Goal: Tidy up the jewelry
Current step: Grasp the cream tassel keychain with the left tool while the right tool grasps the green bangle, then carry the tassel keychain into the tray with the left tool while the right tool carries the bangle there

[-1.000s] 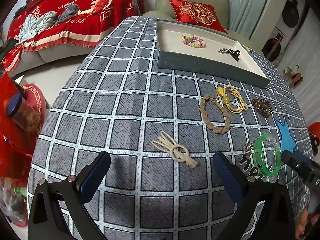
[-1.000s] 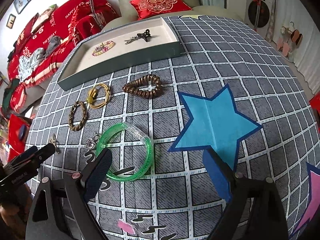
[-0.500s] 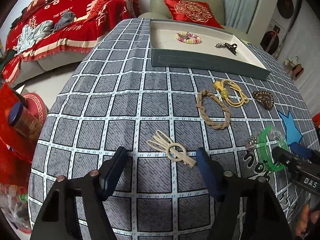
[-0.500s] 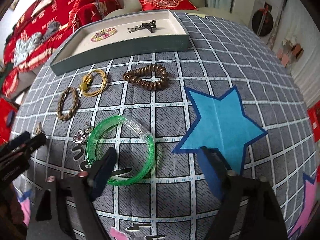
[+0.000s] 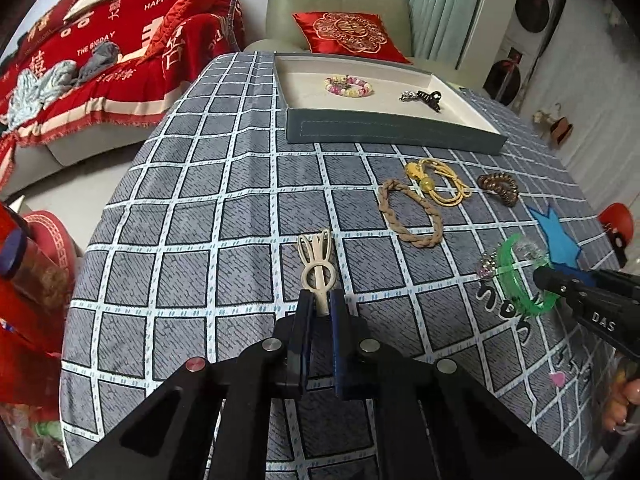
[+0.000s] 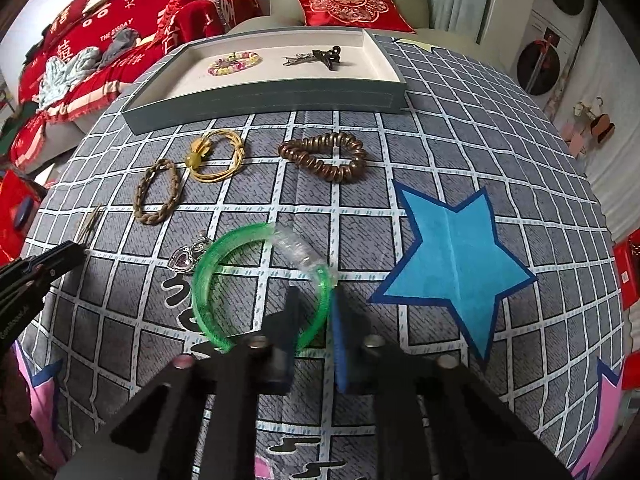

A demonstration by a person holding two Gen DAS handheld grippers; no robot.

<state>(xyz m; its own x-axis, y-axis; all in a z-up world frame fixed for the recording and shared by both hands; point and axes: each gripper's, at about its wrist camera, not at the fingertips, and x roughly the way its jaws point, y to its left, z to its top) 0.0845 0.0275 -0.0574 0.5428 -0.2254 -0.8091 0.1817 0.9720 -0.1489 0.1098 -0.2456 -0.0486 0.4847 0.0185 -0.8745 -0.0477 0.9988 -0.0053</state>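
Note:
A cream hair clip [image 5: 316,264] lies on the checked tablecloth. My left gripper [image 5: 320,304] has its jaws closing on the clip's near end, and the pads press on it. The right gripper [image 6: 318,300] has its jaws closing over the near rim of a green bangle [image 6: 204,280] with a clear section. The rim sits between the pads and looks pinched and slightly raised. Across the table, the grey tray [image 6: 260,96] holds a bead bracelet [image 6: 234,62] and a black claw clip [image 6: 326,56]. From the left wrist view, the right gripper [image 5: 546,280] is at the bangle [image 5: 516,284].
Between grippers and tray lie a braided brown loop [image 6: 176,188], a yellow cord tie [image 6: 218,154] and a bronze spiral hair tie [image 6: 324,158]. A heart pendant [image 6: 182,260] touches the bangle's left side. A blue star patch [image 6: 452,248] lies to the right. Sofas stand beyond the table.
Both grippers went from wide open to closed. The left one closed on the hair clip's end, the right one on the bangle's rim, and both views rolled slightly.

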